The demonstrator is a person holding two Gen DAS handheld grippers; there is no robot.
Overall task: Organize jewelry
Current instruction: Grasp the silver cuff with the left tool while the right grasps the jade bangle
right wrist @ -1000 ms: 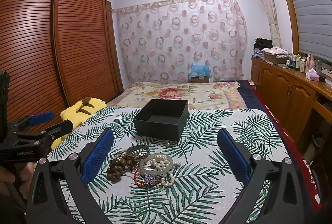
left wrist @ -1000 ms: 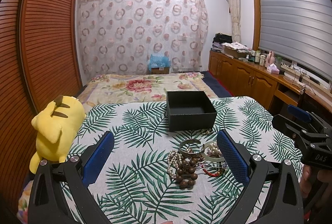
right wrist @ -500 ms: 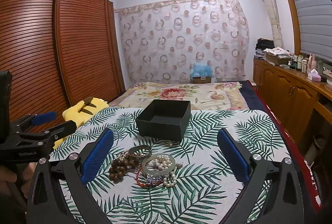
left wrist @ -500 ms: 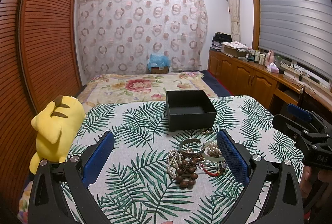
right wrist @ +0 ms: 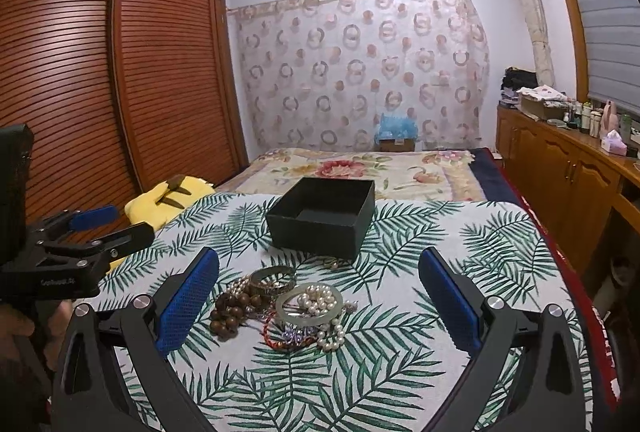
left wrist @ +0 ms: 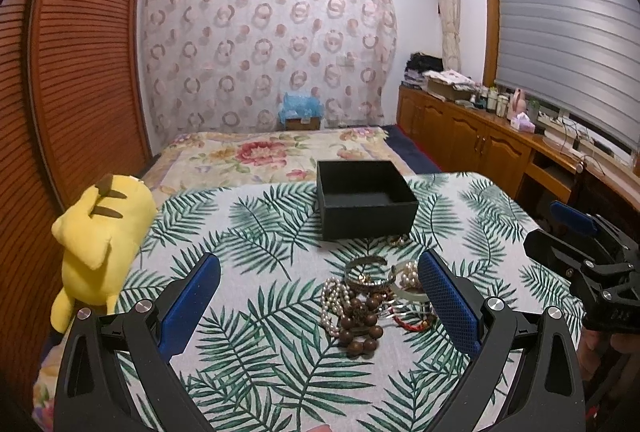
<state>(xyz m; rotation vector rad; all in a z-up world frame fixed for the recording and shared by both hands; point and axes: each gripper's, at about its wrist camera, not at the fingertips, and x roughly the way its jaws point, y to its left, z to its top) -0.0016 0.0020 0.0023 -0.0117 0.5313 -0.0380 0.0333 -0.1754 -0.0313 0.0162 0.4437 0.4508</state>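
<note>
Desk (left wrist: 256, 352) with leaf-print cloth stands at the foot of a bed (left wrist: 276, 155); wardrobe (right wrist: 120, 71) to the left. Yellow plush (left wrist: 100, 228) lies at the desk's left edge. Black box (left wrist: 366, 197), lid off, sits toward the far side of the desk; inside appears bare as far as can be seen. Jewelry pile (left wrist: 376, 304) lies on the cloth just in front of the box, not in it: brown bead bracelet (right wrist: 232, 310), metal bangle (right wrist: 274, 278), pale bangle (right wrist: 310, 308) with pearls (right wrist: 316, 302) across it, red cord (right wrist: 280, 338). Small ring (left wrist: 398, 240) sits apart beside the box's near wall. Left gripper (left wrist: 320, 300): jaws spread wide, holding nothing, pile near its right finger. Right gripper (right wrist: 320, 300): jaws spread wide, holding nothing, pile between the fingers, nearer the left one.
</note>
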